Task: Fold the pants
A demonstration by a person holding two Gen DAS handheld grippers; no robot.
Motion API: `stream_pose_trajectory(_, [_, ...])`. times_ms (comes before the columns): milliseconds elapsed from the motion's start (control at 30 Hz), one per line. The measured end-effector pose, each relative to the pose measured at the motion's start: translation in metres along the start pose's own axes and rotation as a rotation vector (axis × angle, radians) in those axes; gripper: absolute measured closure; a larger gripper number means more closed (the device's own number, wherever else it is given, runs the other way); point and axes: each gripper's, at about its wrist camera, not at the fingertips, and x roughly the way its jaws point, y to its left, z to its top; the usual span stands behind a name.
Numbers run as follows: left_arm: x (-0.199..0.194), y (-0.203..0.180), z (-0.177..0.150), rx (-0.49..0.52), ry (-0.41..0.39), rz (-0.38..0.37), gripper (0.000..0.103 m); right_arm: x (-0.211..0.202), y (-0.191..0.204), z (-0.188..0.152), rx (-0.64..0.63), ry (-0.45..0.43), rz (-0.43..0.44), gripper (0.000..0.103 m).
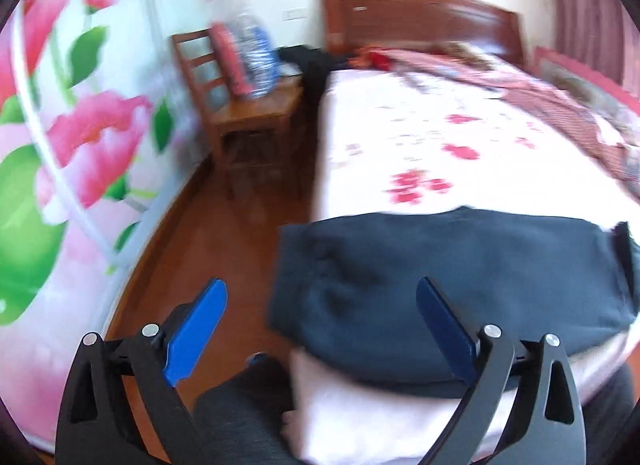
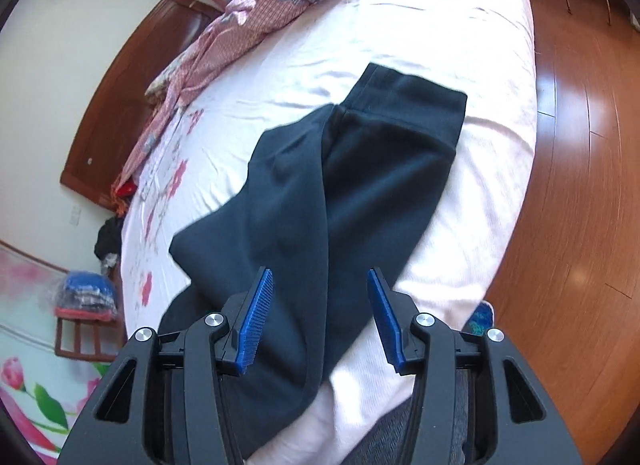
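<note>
Right wrist view: the dark pants [image 2: 320, 185] lie on my bed [image 2: 460, 45], one end draped over the near edge. On the wooden chair [image 1: 248, 113] beside the bed sits a clear bag of clothes [image 1: 250, 53]. My right gripper [image 2: 320, 317] hovers over the pants, blue pads spread, holding nothing. My left gripper [image 1: 320, 325] hangs wide apart at their overhanging end.

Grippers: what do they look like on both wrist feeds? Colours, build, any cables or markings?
Both match. The left gripper and right gripper have black plastic linkage arms with triangular cut-outs and silver round pivot pins. The fingers are flat blue paddles; the right one's pads show fine ribbing. No cables or markings are visible.
</note>
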Motion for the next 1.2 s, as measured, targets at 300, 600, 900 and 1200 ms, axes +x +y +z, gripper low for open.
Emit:
stream_pose_trajectory(300, [-0.028, -0.129, 0.015, 0.203, -0.013, -0.389, 0.007, 0.041, 0.011, 0.072, 0.074, -0.057, 0.049, 0.054])
stream_pose_trajectory(600, [-0.058, -0.171, -0.018, 0.374, 0.022, -0.389, 0.007, 0.093, 0.020, 0.100, 0.070, 0.008, 0.005, 0.054])
stream_pose_trajectory(900, [-0.035, -0.160, -0.019, 0.322, 0.113, -0.366, 0.006, 0.119, 0.030, 0.095, -0.045, 0.047, -0.125, 0.057])
stream_pose_trajectory(1200, [-0.031, -0.156, -0.022, 0.305, 0.143, -0.367, 0.006, 0.080, 0.043, 0.094, -0.130, -0.057, -0.092, 0.091])
